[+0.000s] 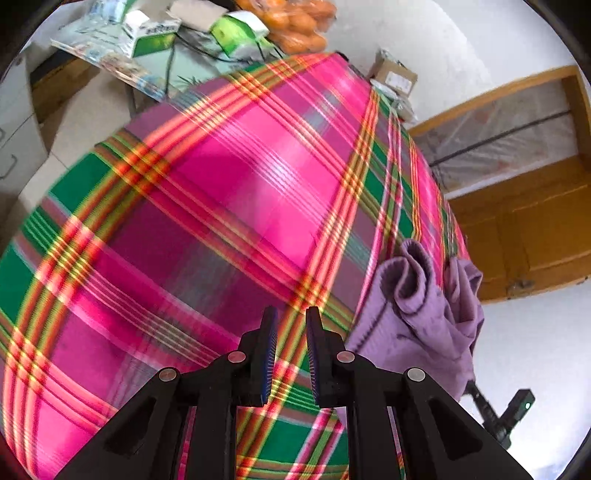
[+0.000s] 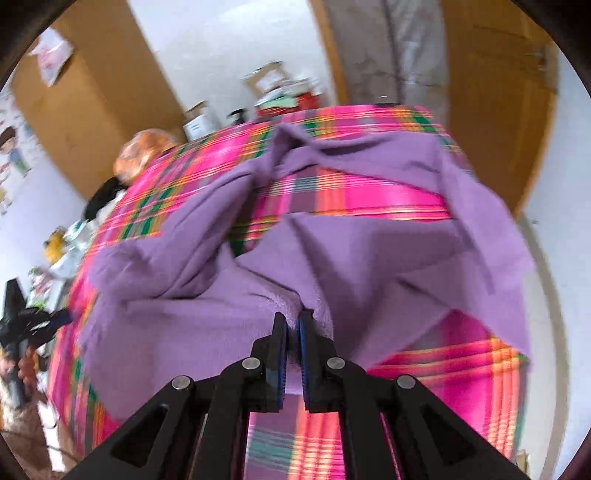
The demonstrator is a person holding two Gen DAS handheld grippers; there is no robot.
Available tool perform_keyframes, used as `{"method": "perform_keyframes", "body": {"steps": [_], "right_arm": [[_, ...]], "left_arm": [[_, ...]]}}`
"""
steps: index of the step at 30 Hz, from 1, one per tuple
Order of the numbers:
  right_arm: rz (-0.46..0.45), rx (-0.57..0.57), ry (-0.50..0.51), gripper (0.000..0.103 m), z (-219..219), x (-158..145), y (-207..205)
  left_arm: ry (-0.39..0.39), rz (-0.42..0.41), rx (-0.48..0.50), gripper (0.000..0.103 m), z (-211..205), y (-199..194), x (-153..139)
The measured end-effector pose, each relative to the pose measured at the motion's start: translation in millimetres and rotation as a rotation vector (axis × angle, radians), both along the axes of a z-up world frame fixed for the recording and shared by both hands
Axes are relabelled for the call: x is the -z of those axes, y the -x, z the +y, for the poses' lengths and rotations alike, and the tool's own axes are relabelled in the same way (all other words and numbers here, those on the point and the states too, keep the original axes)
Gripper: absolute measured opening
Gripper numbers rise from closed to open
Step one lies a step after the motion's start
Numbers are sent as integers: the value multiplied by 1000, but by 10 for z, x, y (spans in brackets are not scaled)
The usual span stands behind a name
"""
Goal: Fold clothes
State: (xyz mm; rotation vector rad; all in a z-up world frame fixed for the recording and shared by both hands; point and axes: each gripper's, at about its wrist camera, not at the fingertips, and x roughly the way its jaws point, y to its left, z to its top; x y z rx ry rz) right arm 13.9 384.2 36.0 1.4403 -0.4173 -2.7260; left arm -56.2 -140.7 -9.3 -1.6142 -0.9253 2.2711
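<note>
Most of both views is taken up by a pink, green and orange plaid cloth (image 1: 229, 206) spread over a broad surface, its stripes smeared by blur; beyond its far edge in the left wrist view stands a cluttered table (image 1: 192, 62) with green-and-white boxes (image 1: 155, 35), a bag of oranges (image 1: 295, 26) and a cardboard box (image 1: 395, 75), with a wooden door (image 1: 535, 206) to the right; the purple garment (image 2: 207, 295) lies crumpled on the plaid cloth in the right wrist view, its fabric bunched into ridges with a gap of plaid showing through the middle, and in the left wrist view it hangs in folds at the right edge of the cloth; the right gripper (image 2: 292, 317) is pinched on a fold of the purple garment, its jaws nearly together with fabric between the blue pads; the left gripper (image 1: 291, 314) hovers over bare plaid, its jaws narrowly parted and holding nothing, well apart from the garment.
</note>
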Motion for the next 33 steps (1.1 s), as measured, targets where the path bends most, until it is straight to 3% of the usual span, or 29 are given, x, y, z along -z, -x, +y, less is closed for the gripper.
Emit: {"method": "perform_keyframes", "body": {"steps": [3, 9, 13, 16, 22, 28, 33], "right_arm": [[-9, 75, -50, 7, 53, 37, 26], [30, 94, -336, 11, -379, -2, -35], [133, 72, -457, 27, -719, -173, -191], [190, 42, -423, 30, -940, -304, -336], [225, -196, -293, 38, -1695, -205, -478], [194, -483, -159, 45, -2544, 22, -451], [152, -583, -165, 47, -3015, 237, -399]], "left_arm": [[-4, -6, 38, 16, 132, 11, 30], [-18, -17, 83, 16, 320, 7, 89], [-27, -21, 107, 16, 394, -1, 113], [-43, -20, 125, 16, 445, -14, 113], [-59, -23, 164, 16, 550, -48, 137], [-80, -29, 196, 16, 629, -104, 148], [-92, -43, 206, 16, 622, -117, 184]]}}
